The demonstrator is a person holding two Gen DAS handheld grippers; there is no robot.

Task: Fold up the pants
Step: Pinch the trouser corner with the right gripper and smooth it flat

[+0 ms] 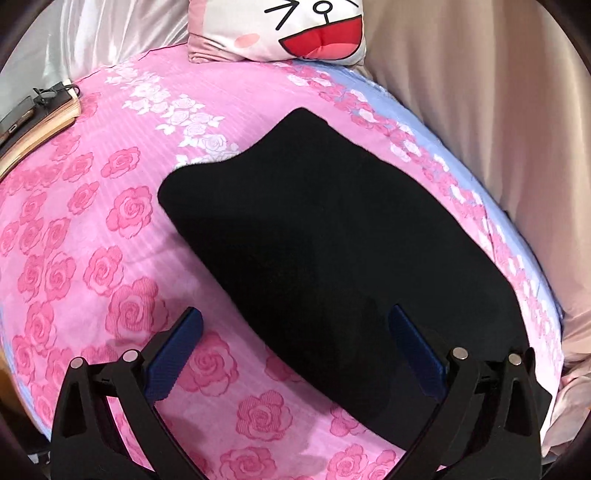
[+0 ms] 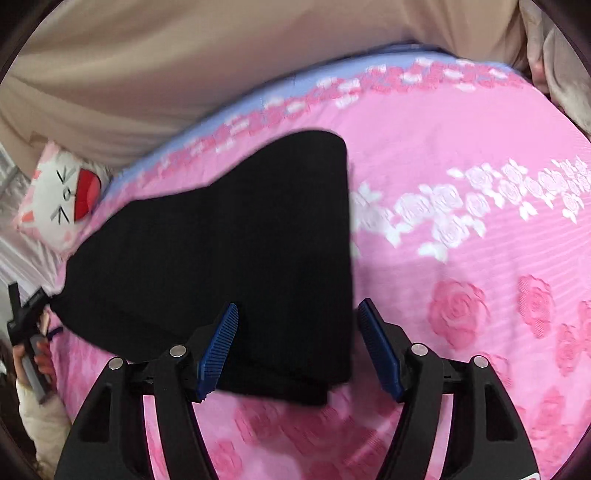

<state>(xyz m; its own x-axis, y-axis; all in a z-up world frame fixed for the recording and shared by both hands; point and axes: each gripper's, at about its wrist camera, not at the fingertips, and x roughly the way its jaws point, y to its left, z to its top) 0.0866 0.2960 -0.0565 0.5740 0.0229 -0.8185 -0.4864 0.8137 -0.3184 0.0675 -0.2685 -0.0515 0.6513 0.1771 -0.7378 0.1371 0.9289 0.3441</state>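
Observation:
The black pants (image 1: 325, 251) lie folded flat on the pink rose bedsheet (image 1: 110, 240). My left gripper (image 1: 295, 314) is open, its blue pads spread wide above the near end of the pants. In the right wrist view the pants (image 2: 229, 251) lie as a dark folded slab with a straight right edge. My right gripper (image 2: 299, 310) is open, its jaws apart on either side of the pants' near right corner. Nothing is held in either gripper.
A cartoon face pillow (image 1: 295, 29) leans at the head of the bed, also in the right wrist view (image 2: 62, 199). A book with a phone on it (image 1: 33, 118) lies at the left edge. Beige curtain (image 1: 498, 129) borders the bed. The other hand-held gripper (image 2: 26, 325) shows at far left.

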